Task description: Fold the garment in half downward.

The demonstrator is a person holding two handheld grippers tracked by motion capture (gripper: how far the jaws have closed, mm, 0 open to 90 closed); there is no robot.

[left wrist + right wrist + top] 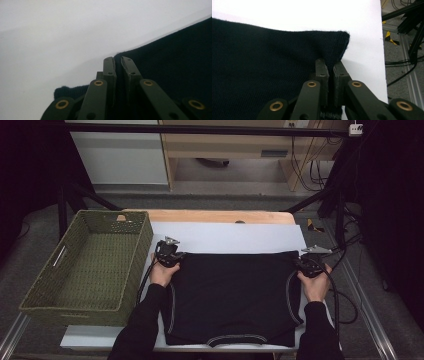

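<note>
Black shirt (232, 295) hem hidden between jaws

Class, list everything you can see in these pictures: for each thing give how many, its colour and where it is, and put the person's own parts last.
Garment: one, black with pale stitching, spread flat on the sheet, collar at the near edge.
Sheet: one, white, covering most of the table.
Table: one, light wood, showing beyond the sheet.
Basket: one, green woven, at the table's left end, nothing visible inside.
Cables: several, dark, on the floor at the far right.
Left gripper: one, black, shut on the garment's far left corner.
Right gripper: one, black, shut on the far right corner.
Hands: two, in black sleeves, from the near edge.
</note>
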